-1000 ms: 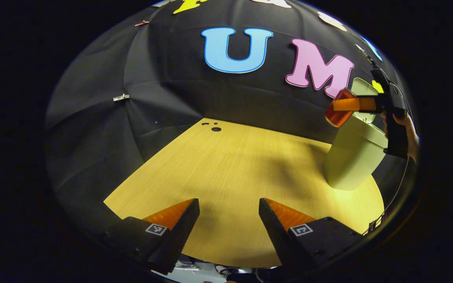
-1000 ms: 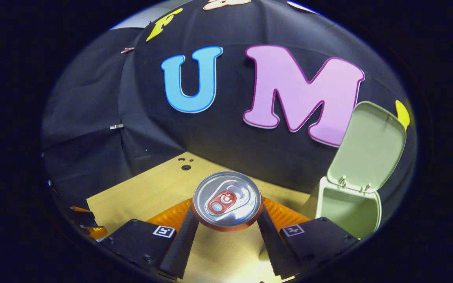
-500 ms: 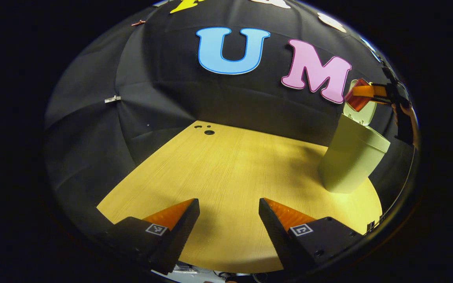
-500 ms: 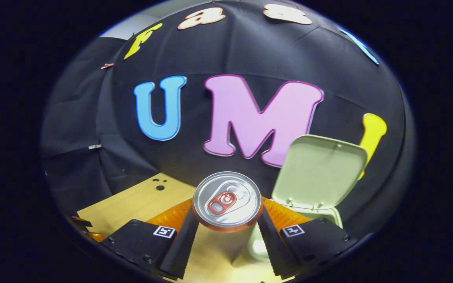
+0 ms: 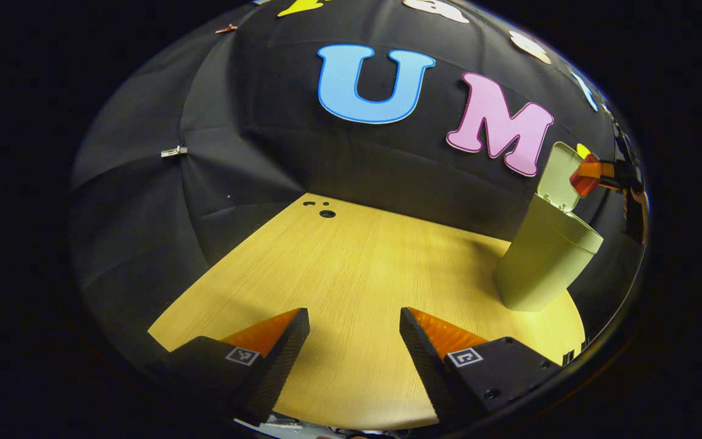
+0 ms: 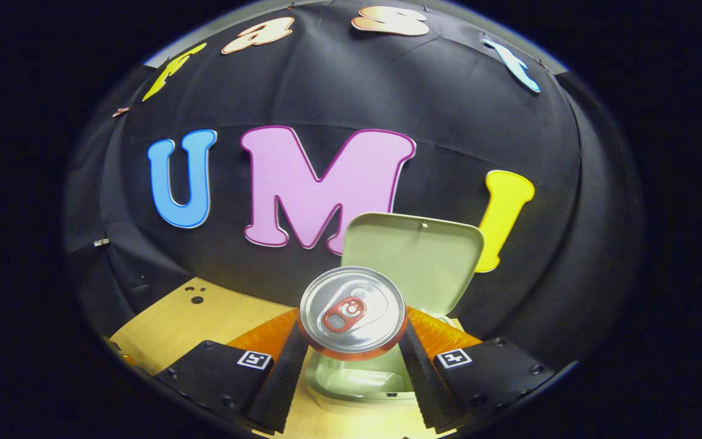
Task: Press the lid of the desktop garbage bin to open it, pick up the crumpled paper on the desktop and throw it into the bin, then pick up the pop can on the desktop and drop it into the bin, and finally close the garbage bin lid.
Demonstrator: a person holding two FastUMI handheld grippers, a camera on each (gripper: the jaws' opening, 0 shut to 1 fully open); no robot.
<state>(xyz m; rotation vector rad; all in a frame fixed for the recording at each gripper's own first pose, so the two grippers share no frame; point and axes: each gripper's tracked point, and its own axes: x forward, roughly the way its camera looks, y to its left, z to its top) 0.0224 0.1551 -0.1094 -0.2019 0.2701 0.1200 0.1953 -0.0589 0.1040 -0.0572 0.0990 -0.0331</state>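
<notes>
Pop can (image 6: 351, 312) sits clamped between the right gripper (image 6: 353, 356) fingers above the open bin (image 6: 357, 378); released off-centre, it could strike the rim. Left gripper (image 5: 351, 341) fingers gape wide, empty.

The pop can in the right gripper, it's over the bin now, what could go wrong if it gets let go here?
The pop can is held by the right gripper above the bin's mouth, but it sits toward the front rim, so it may clip the edge and fall on the table. The open lid stands close behind; a bump could swing it down early.
</notes>
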